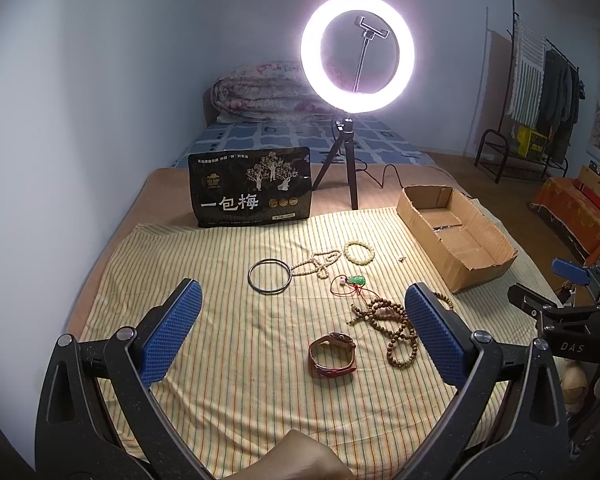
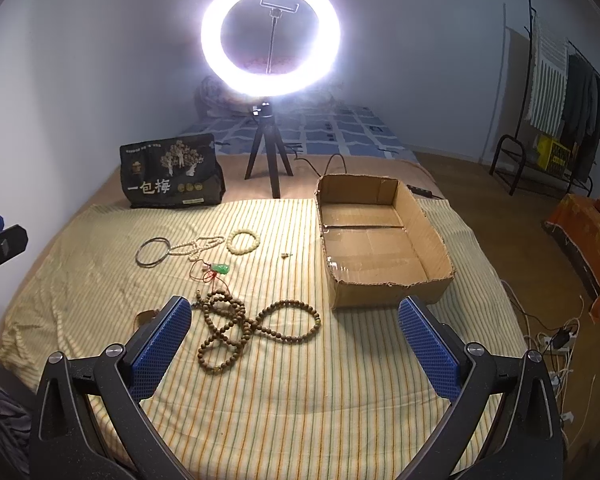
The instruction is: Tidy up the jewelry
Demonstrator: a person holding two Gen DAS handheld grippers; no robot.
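Left gripper (image 1: 300, 322) and right gripper (image 2: 295, 330) both hover with jaws wide, holding nothing. On the striped cloth (image 2: 260, 400) the wooden bead necklace (image 2: 256, 326) lies at 9 o'clock of the empty cardboard box (image 2: 380, 240), the jade pendant (image 2: 221, 268) at 12 o'clock of the beads

A glaring ring light (image 1: 357, 54) blooms in a dim room, with fisheye bending and dark corners.

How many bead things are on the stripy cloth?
3. A long brown bead string lies nearest the fingers, a pale bead necklace lies beside the metal ring, and a small cream bead bracelet lies just right of that necklace.
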